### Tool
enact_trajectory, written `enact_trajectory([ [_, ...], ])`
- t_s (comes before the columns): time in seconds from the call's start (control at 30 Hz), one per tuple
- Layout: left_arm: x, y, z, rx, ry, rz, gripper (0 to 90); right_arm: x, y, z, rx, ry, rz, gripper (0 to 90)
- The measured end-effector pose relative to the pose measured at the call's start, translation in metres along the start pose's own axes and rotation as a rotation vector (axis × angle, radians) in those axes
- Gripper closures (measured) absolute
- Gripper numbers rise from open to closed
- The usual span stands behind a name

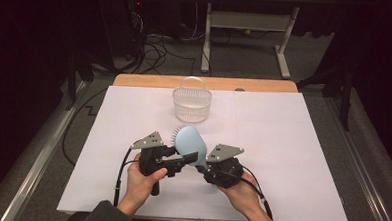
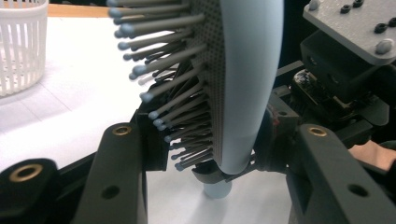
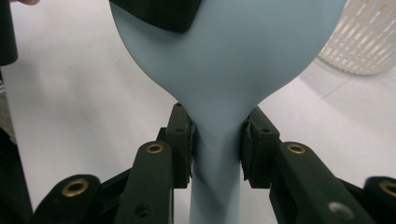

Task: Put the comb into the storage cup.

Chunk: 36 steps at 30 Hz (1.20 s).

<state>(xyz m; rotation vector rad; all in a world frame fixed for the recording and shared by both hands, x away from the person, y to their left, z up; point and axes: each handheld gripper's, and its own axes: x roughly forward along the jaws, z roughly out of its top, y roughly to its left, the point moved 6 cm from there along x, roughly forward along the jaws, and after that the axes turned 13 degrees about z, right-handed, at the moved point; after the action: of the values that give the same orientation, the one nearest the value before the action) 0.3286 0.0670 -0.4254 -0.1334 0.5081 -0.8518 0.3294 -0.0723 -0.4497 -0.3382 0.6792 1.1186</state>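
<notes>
A person sits at the near edge of a table (image 1: 135,81) covered by a white sheet (image 1: 282,159), both forearms coming in from below, a black two-jaw tool in each hand.

On the left, the left gripper (image 1: 184,159) reaches toward the middle and is clenched on the head of a pale blue hairbrush (image 1: 190,143). In the left gripper view its jaws press one on the bristle side and one on the smooth back of the hairbrush (image 2: 245,88) — where exactly the pads meet the bristles is hard to make out among the grey pins. The top of the brush is cut off by the frame there.

In the middle, the brush is held above the sheet, head angled away from the person toward a white plastic basket (image 1: 191,101), which stands apart from it farther back. Its handle is mostly hidden from the high view behind the grippers.

On the right, the right gripper (image 1: 205,165) grasps the brush by its neck. In the right gripper view the pads sit tight on either side of the narrow stem of the hairbrush (image 3: 224,70) — the handle's end runs out of the bottom of that view.

The sheet lies flat, leaving a strip of wood showing at the far edge. The room beyond is dark, with cables (image 1: 151,51) on a grey floor and the white legs of another table (image 1: 248,22).
</notes>
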Motion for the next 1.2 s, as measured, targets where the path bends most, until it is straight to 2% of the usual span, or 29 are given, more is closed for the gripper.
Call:
enact_trajectory([
  [0.13, -0.001, -0.001, 0.0, -0.001, -0.003, -0.004, 55.2, 0.0, 0.0, 0.0, 0.007, -0.006, 0.014, 69.2],
  [0.33, -0.002, 0.001, 0.001, -0.006, -0.006, -0.007, 55.6, 0.0, -0.002, 0.0, 0.048, -0.032, 0.057, 66.8],
  [0.5, -0.007, 0.008, 0.005, -0.019, -0.028, 0.01, 55.6, -0.001, -0.003, -0.001, 0.075, -0.04, 0.089, 57.4],
  [0.57, -0.009, 0.01, 0.006, -0.02, -0.03, 0.016, 55.6, -0.001, -0.001, -0.001, 0.07, -0.046, 0.094, 53.3],
  [0.67, -0.011, 0.011, 0.007, -0.019, -0.033, 0.028, 55.8, -0.004, 0.0, 0.001, 0.05, -0.075, 0.096, 47.1],
  [0.73, -0.013, 0.013, 0.008, -0.022, -0.04, 0.031, 55.8, -0.007, 0.0, 0.002, 0.057, -0.104, 0.102, 43.4],
  [0.8, -0.015, 0.014, 0.008, -0.015, -0.044, 0.038, 55.8, -0.009, -0.002, 0.001, 0.082, -0.135, 0.104, 40.9],
  [0.87, -0.018, 0.015, 0.01, -0.011, -0.053, 0.046, 55.8, -0.009, -0.004, -0.002, 0.104, -0.159, 0.127, 39.4],
  [1.0, -0.024, 0.022, 0.014, -0.026, -0.077, 0.057, 55.8, -0.009, -0.011, -0.006, 0.085, -0.161, 0.101, 35.3],
  [1.2, -0.029, 0.025, 0.016, -0.024, -0.083, 0.071, 55.8, -0.025, -0.013, -0.004, 0.062, -0.226, 0.065, 32.3],
])
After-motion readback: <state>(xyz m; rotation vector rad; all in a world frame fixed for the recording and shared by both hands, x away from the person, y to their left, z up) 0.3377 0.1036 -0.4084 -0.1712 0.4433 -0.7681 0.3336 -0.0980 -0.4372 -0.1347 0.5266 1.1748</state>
